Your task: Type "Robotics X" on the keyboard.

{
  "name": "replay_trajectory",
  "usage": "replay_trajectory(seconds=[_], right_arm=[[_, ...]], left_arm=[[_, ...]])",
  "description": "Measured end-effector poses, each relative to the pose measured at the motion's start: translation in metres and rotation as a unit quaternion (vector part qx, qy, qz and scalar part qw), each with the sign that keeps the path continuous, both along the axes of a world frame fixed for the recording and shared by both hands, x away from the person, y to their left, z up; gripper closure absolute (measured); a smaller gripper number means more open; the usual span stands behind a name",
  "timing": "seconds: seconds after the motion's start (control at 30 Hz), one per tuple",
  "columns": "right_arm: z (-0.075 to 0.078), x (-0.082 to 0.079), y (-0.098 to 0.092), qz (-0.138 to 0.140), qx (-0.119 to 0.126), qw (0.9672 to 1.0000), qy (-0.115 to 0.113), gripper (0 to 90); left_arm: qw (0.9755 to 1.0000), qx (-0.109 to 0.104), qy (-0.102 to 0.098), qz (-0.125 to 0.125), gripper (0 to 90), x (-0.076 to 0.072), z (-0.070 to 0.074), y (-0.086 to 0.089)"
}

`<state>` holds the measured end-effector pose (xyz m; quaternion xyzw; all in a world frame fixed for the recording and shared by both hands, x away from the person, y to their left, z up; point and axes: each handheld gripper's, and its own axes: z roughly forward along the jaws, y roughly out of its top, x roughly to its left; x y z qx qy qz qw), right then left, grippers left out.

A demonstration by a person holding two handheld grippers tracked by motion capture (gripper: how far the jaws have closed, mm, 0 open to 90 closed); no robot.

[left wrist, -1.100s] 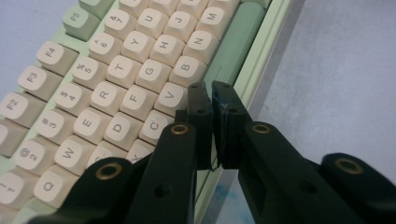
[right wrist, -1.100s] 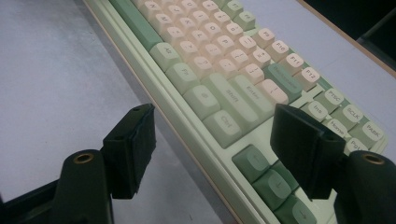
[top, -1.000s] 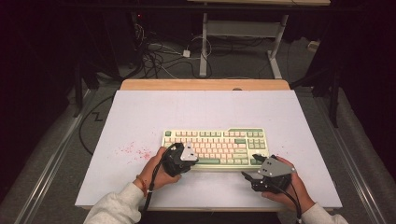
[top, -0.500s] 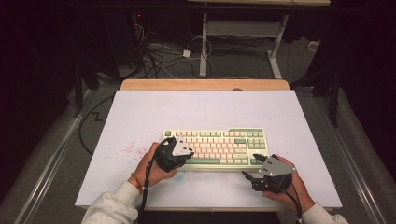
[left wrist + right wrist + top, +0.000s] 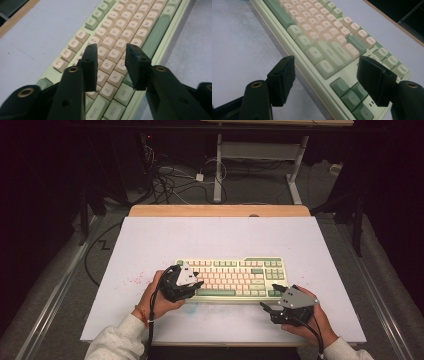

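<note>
A pale green keyboard (image 5: 235,275) with cream keys lies on the white table top (image 5: 215,235), near its front edge. My left gripper (image 5: 196,288) hovers over the keyboard's left end. In the left gripper view it (image 5: 111,47) stands open above the letter keys (image 5: 120,32), its jaws having just been opening with nothing between them. My right gripper (image 5: 268,296) sits off the keyboard's near right corner. In the right gripper view it (image 5: 327,62) is open wide, with its jaws on either side of the keyboard's front edge (image 5: 317,27) without touching it.
Faint red specks (image 5: 132,280) mark the sheet left of the keyboard. A wooden strip (image 5: 220,210) runs along the table's far edge. Behind it, cables (image 5: 170,180) and a white desk frame (image 5: 260,155) stand on the floor.
My left gripper has shifted slightly left over the keyboard's left end, and its jaws have spread apart. The right gripper has stayed put.
</note>
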<state>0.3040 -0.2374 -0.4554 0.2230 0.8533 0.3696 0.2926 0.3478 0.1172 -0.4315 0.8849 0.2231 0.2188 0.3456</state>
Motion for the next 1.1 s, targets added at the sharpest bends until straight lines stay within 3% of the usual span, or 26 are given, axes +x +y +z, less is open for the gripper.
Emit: replay_trajectory(seconds=[0.27, 0.43, 0.67, 0.77, 1.1], right_arm=[[0.001, 0.0, -0.001, -0.003, 0.002, 1.0, -0.001, 31.2], [0.001, 0.0, -0.002, -0.005, 0.002, 1.0, 0.0, 31.2], [0.0, 0.002, -0.003, -0.006, 0.003, 1.0, 0.003, 31.2], [0.0, 0.002, -0.003, -0.008, 0.004, 1.0, 0.003, 31.2], [0.001, 0.003, -0.005, -0.014, 0.008, 0.9999, 0.005, 31.9]], left_arm=[[0.9995, 0.013, -0.024, 0.014, 35.6, -0.005, -0.005, 0.006], [0.9993, 0.011, -0.028, 0.021, 25.3, -0.008, -0.009, 0.011], [0.9983, 0.006, -0.042, 0.041, 20.1, -0.013, -0.011, 0.024], [0.9977, 0.018, -0.046, 0.046, 19.9, -0.016, -0.014, 0.03], [0.9972, 0.019, -0.041, 0.06, 19.6, -0.024, -0.025, 0.047]])
